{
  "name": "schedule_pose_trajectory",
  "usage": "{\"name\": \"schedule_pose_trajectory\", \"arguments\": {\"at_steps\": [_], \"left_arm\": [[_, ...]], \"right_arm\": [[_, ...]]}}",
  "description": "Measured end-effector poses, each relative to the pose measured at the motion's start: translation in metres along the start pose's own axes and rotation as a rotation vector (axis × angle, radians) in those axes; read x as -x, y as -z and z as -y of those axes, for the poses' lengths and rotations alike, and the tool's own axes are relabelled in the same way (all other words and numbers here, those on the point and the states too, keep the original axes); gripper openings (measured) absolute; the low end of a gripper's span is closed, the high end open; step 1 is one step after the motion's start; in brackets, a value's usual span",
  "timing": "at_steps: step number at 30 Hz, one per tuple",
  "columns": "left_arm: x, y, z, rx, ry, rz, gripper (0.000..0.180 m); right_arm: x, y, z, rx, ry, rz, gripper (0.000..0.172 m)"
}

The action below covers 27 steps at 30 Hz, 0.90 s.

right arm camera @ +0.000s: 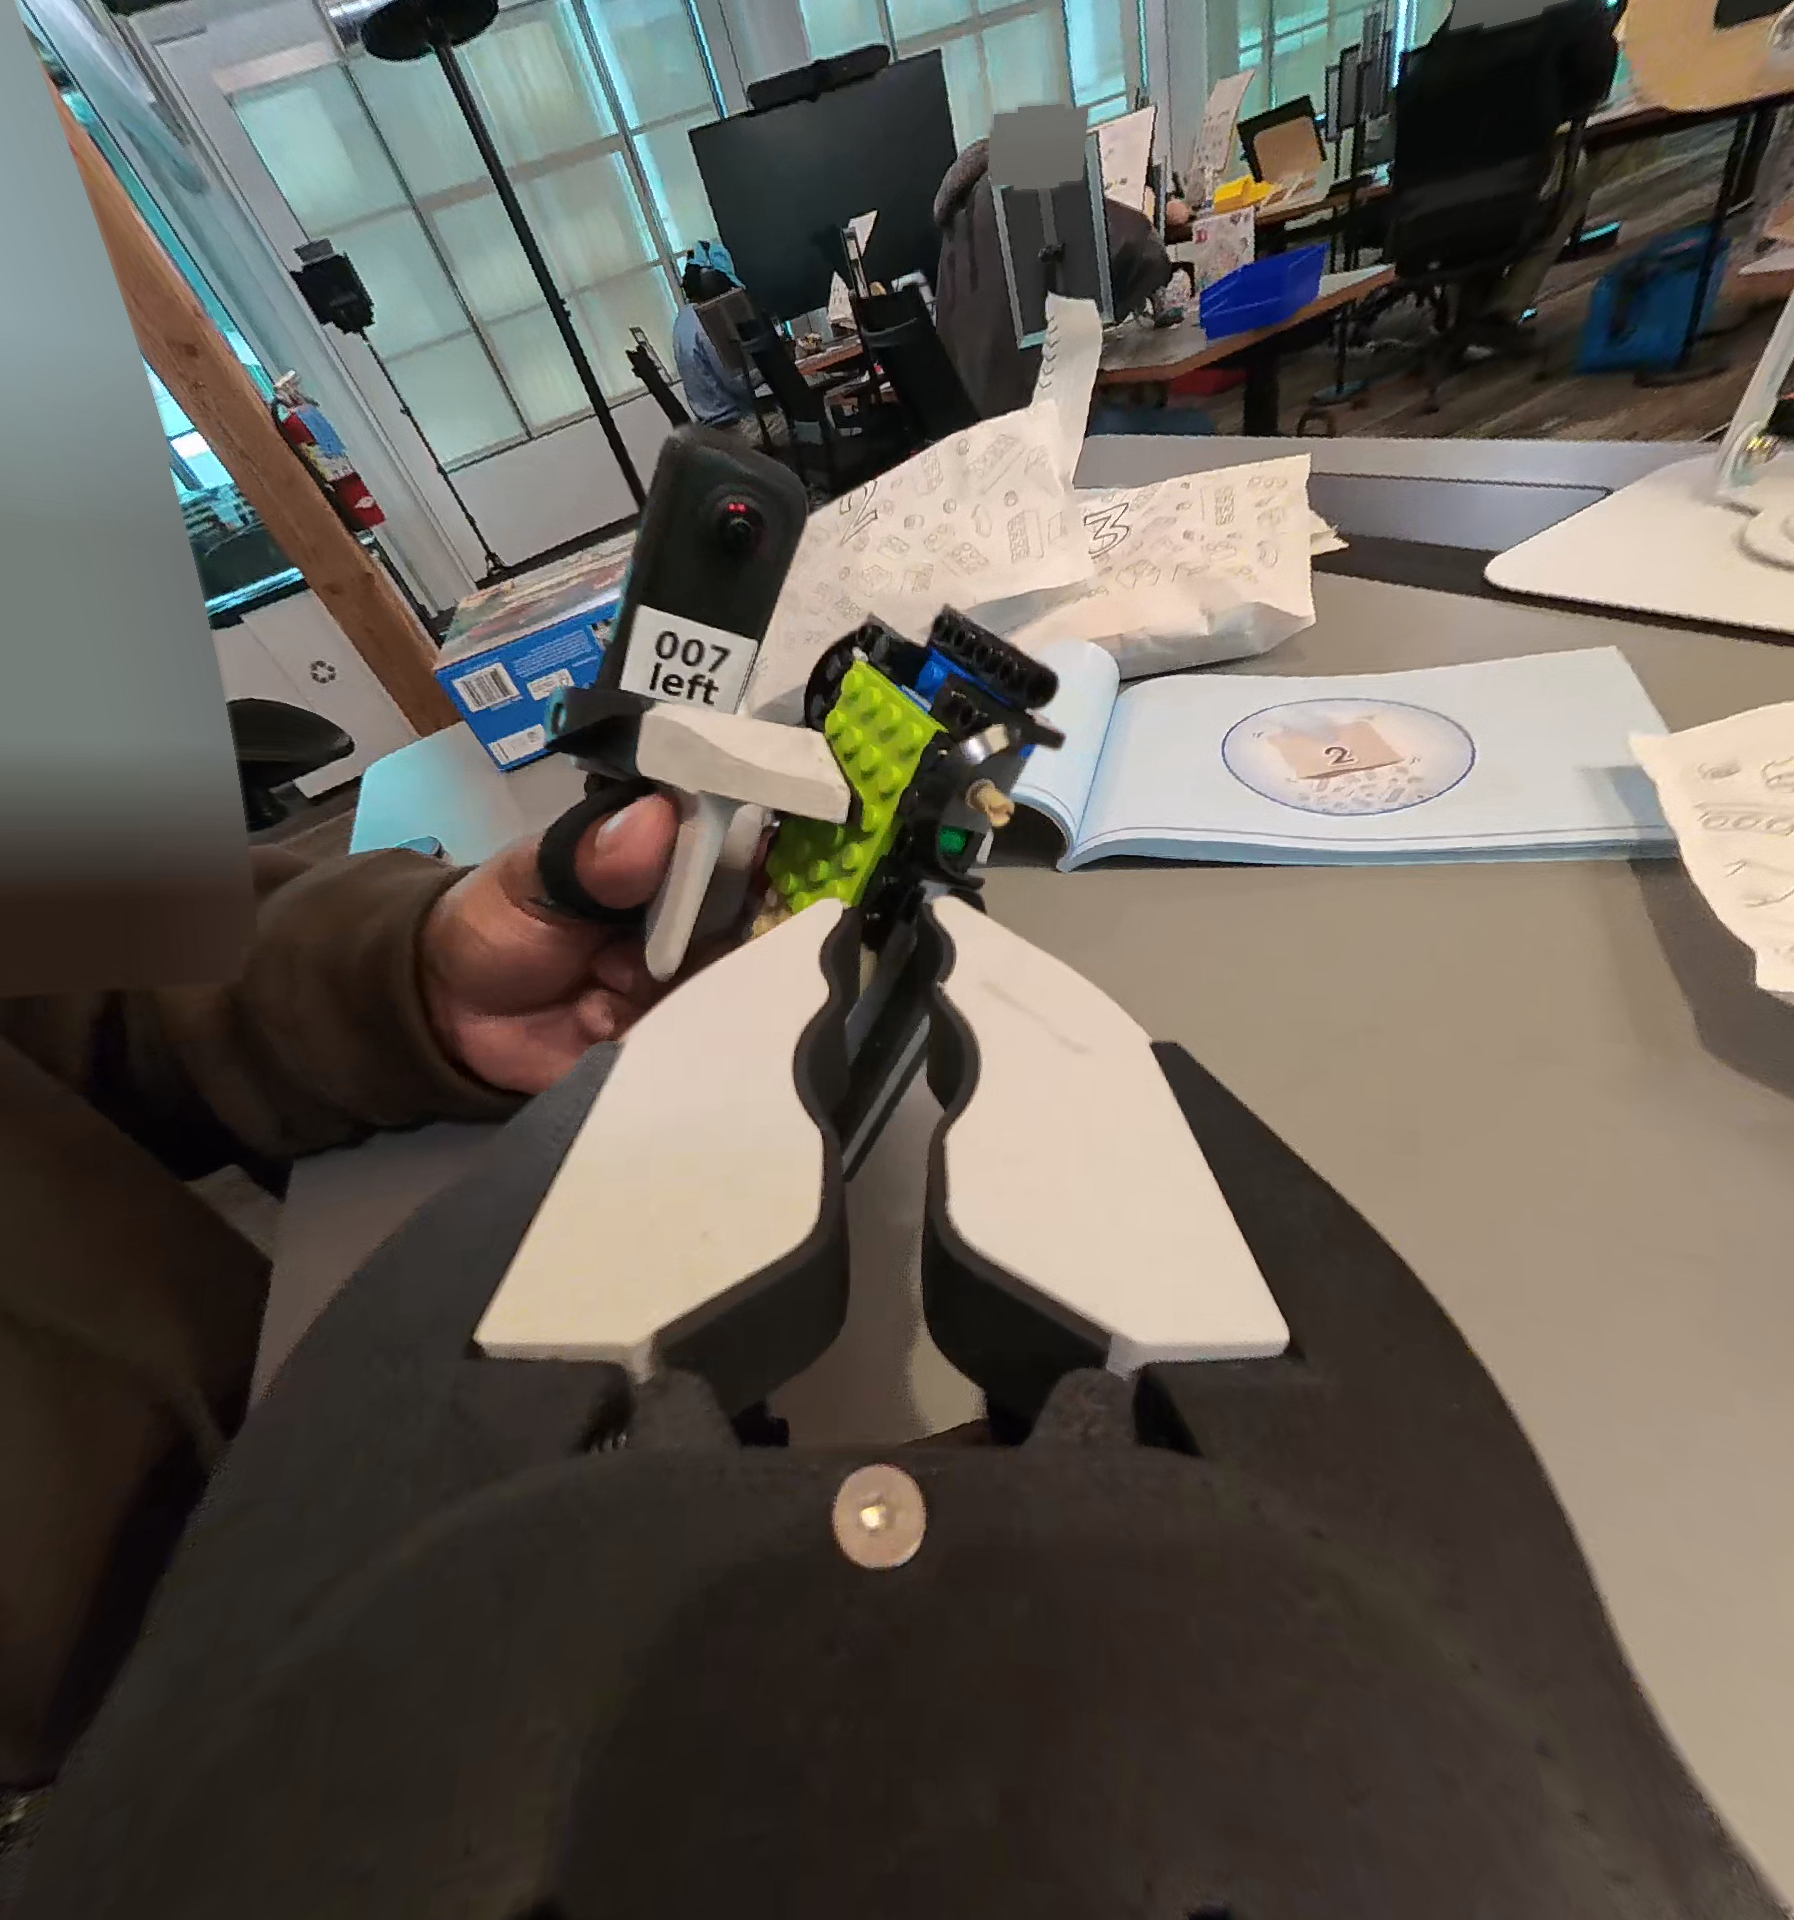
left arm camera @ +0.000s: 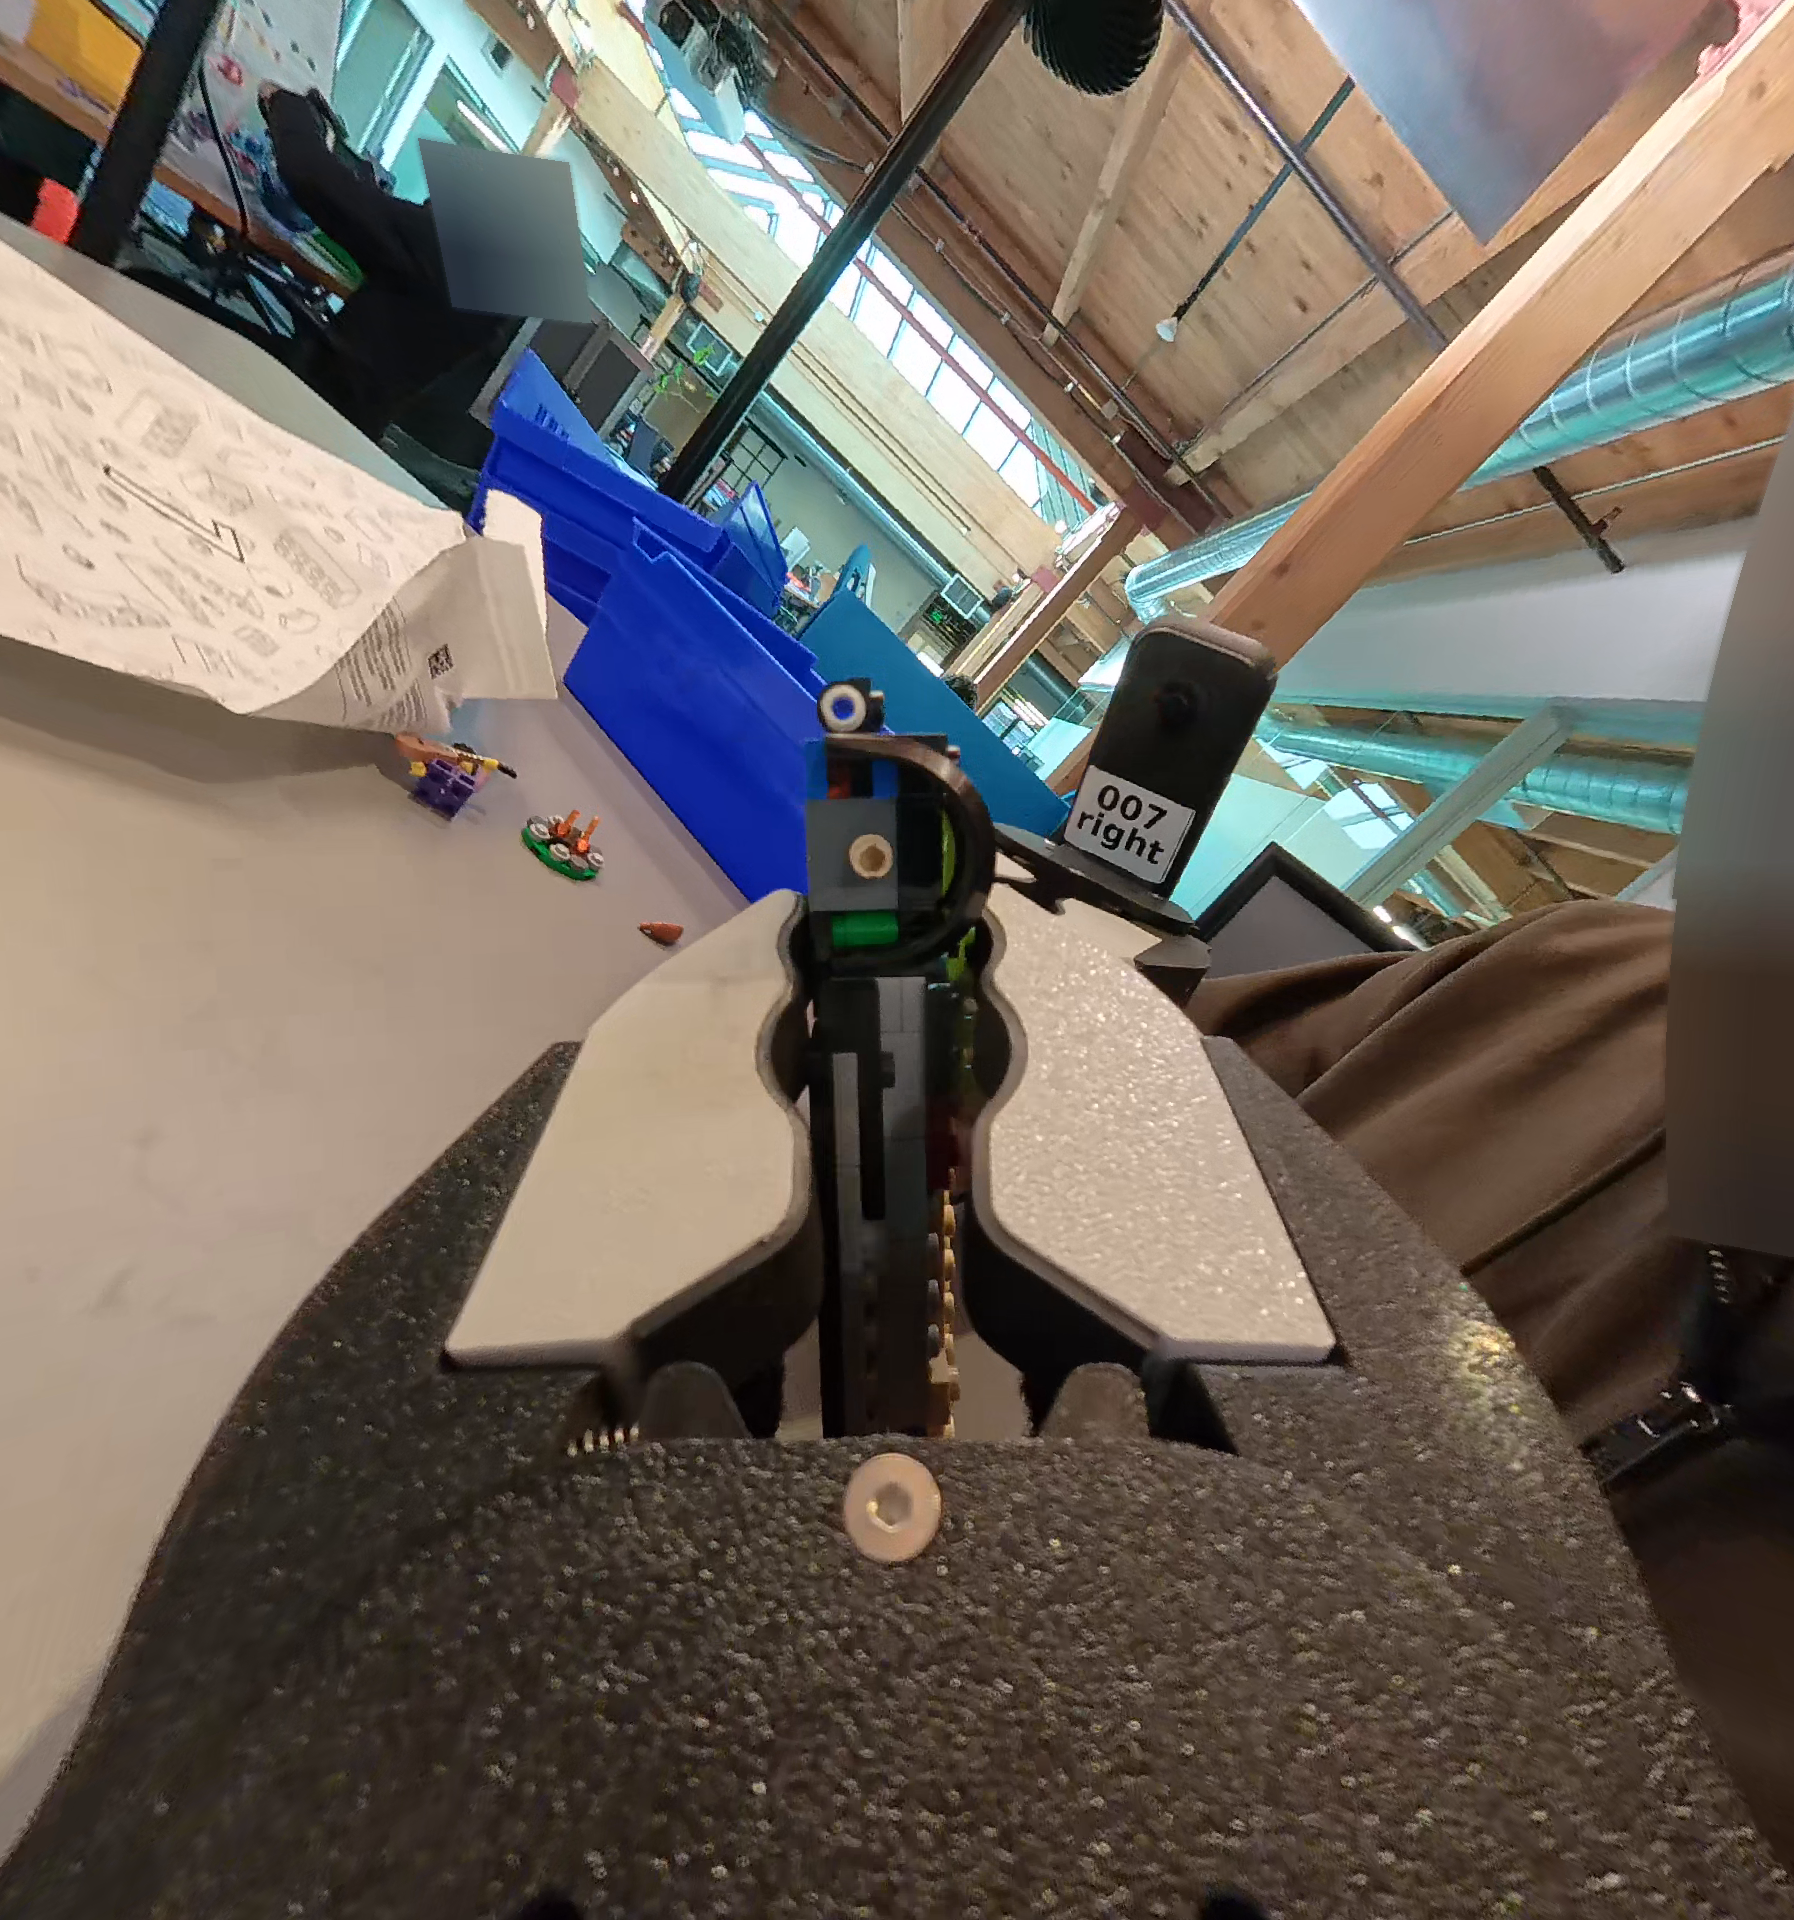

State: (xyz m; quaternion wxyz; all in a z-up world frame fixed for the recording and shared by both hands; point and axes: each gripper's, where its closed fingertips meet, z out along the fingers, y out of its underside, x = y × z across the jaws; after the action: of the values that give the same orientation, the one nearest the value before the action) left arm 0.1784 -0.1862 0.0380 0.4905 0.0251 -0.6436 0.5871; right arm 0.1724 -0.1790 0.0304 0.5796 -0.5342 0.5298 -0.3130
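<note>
Brick model in both grippers

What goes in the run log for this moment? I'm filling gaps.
left gripper: shut on brick model | right gripper: shut on same model's dark lower part | model off grey table | booklet open behind

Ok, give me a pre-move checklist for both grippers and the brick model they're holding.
1. Left gripper shut on the brick model: ok, the model sits pinched between both fingers.
2. Right gripper on the same brick model: ok, a dark lower part of it sits between the fingers.
3. Model clear of the grey table: ok, held above it.
4. Open instruction booklet free of the model: ok, it lies behind it.
5. Loose pieces, the small green round build and the purple piece, out of the way: ok, off to the left.
6. Model's joints fully seated: cannot tell.
</note>
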Motion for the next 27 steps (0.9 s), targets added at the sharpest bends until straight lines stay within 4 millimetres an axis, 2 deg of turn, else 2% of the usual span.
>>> {"name": "schedule_pose_trajectory", "arguments": {"at_steps": [6,12,23,27], "left_arm": [[-0.002,-0.001,0.001,0.001,-0.01,-0.004,0.026],[-0.002,0.0,0.001,-0.016,0.092,-0.063,0.027],[0.0,0.002,0.003,-0.046,0.279,-0.148,0.027],[0.003,0.002,0.002,-0.038,0.278,-0.128,0.027]], "right_arm": [[0.0,0.001,0.002,-0.022,0.043,-0.029,0.009],[0.003,0.002,0.004,-0.049,0.18,-0.052,0.008],[0.012,0.006,0.012,-0.117,0.259,-0.009,0.002],[0.002,0.005,0.009,-0.109,0.156,-0.011,0.002]]}}
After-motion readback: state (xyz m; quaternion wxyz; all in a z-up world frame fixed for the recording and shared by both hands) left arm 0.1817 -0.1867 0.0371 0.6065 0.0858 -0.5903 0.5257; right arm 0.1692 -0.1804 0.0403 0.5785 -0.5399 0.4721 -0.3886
